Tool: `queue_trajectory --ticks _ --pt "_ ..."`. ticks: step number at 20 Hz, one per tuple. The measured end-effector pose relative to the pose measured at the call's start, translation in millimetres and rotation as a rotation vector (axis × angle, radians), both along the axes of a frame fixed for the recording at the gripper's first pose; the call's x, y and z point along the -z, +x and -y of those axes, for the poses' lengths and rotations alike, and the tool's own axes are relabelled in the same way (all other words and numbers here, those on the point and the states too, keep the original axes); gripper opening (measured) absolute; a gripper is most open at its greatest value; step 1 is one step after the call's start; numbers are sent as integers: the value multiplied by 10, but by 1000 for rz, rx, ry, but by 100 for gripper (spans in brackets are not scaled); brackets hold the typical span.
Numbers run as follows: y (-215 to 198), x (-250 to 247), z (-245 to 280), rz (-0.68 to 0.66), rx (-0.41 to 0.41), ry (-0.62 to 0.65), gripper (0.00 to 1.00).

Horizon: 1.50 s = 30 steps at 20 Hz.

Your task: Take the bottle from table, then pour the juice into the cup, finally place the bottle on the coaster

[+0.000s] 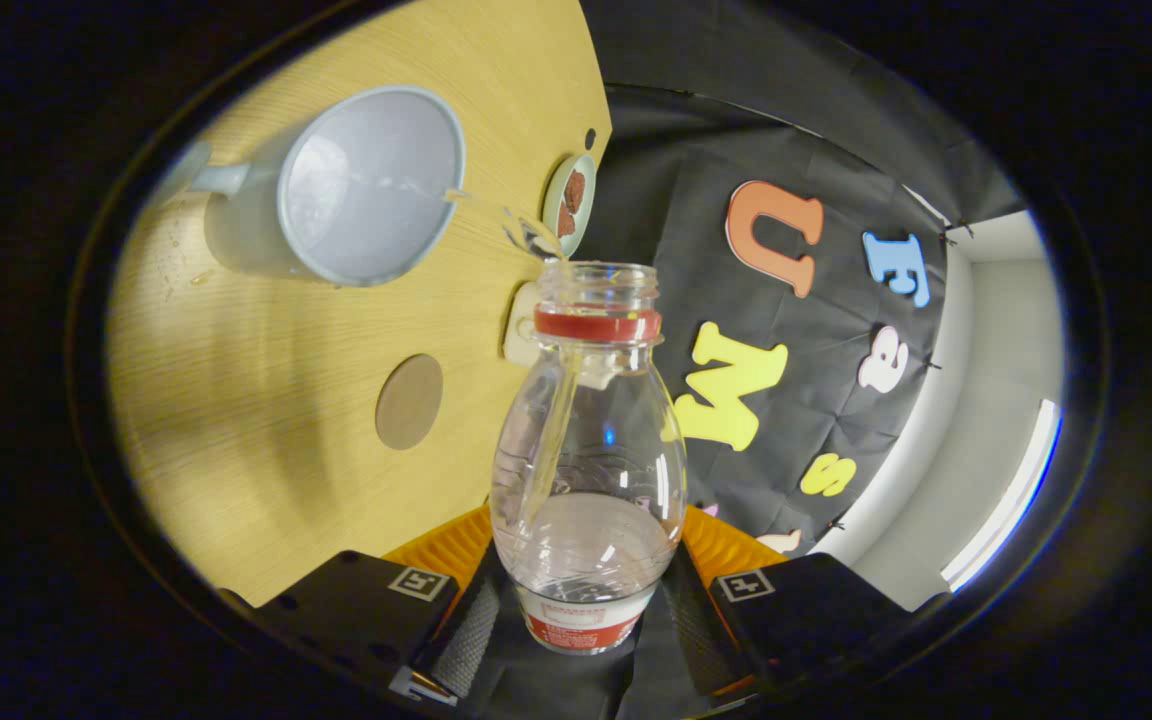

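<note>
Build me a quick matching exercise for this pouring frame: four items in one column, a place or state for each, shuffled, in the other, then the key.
Items
1. bottle
2. cup
3. coaster
4. small dish

States
A. bare brown disc on the table, nothing on it
B. at the table's far edge, something reddish-brown inside
C. clamped between the gripper fingers, uncapped, clear liquid leaving its mouth
D. grey, with a handle, taking the stream

Pairs: 1-C, 2-D, 3-A, 4-B
</note>
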State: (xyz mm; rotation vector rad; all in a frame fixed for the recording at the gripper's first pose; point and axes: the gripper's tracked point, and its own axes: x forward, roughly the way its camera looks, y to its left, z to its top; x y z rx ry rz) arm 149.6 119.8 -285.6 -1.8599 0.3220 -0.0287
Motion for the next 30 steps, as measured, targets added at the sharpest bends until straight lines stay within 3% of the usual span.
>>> queue_trajectory --ticks 30 --pt "-79 -519 -88 68 -48 -92 82"
